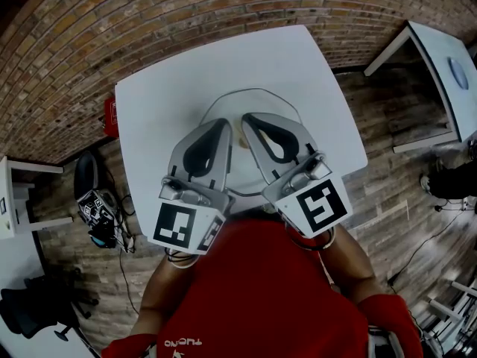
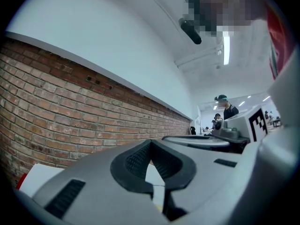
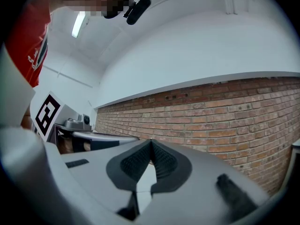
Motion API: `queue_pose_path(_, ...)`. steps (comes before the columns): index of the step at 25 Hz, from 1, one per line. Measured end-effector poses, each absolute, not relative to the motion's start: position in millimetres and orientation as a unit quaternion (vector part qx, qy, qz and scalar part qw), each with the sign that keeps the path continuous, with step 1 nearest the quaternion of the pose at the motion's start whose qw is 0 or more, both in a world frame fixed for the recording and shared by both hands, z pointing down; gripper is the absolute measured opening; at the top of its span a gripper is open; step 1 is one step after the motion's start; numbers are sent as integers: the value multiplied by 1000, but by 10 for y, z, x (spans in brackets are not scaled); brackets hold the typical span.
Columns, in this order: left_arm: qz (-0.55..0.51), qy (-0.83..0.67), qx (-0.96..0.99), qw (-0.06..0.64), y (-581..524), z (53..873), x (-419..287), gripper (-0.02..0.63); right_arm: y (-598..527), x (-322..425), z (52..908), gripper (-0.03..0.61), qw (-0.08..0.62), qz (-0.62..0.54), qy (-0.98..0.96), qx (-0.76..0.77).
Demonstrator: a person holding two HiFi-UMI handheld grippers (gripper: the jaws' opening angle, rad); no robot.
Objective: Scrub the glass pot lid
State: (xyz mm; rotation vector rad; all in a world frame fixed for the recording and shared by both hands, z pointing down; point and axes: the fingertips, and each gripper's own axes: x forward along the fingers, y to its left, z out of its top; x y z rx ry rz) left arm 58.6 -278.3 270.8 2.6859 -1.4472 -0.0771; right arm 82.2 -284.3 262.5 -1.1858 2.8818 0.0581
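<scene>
Both hand-held grippers [image 1: 225,124] [image 1: 247,117] over glass pot lid [image 1: 258,101].

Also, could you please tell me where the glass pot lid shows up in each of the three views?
Head view: the lid lies at the centre, on the white table, only its far rim clear.
Left gripper view: not in it.
Right gripper view: not in it.
Shared landmark: the brick wall, along the top there, at left and right in the gripper views.
</scene>
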Motion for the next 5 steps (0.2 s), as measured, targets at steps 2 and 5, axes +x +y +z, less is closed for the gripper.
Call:
queue_pose_path(2,-26,-472,880,45,-2791,2705,595,17,-2852,831,2624,29,10,19,924,-382)
queue_pose_path(5,-28,-470,881,46,-2803,2702,603,17,-2871,841,2626,29,7,20,923,-384)
